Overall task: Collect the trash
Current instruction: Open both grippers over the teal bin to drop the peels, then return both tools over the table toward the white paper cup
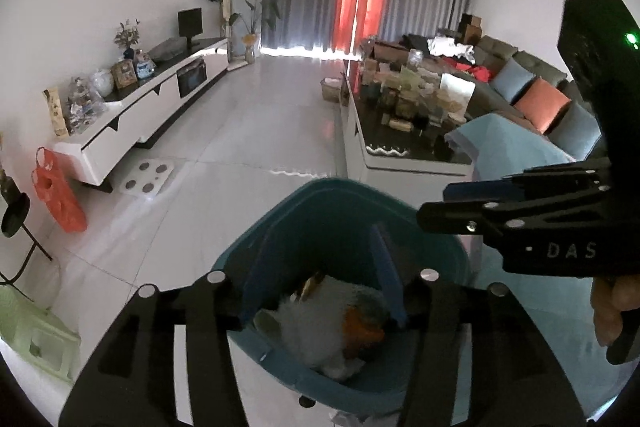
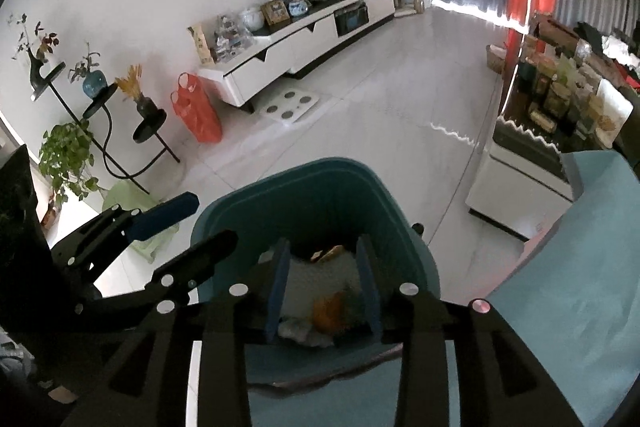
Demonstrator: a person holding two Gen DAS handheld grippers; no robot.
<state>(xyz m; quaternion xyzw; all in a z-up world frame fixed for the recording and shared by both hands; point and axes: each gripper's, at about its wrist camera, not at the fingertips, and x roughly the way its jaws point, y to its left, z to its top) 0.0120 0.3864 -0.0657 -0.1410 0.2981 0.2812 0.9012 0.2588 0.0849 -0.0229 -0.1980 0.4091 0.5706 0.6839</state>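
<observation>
Coffee table (image 1: pixel 404 163) and blue sofa cover (image 2: pixel 568 267) flank the teal bin (image 1: pixel 400 203). Both grippers, left (image 1: pixel 320 279) and right (image 2: pixel 324 279), hang spread over it. Crumpled white and orange trash (image 1: pixel 340 327) inside.

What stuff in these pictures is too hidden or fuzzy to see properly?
- Trash in the bin: left wrist view, dim and blurry, so only white and orange lumps show.
- Bin bottom: both views, covered by trash.
- Coffee table items: left wrist view, too small to name.
- Left hand-held gripper and right hand-held gripper: both open over the bin; nothing seems held.
</observation>
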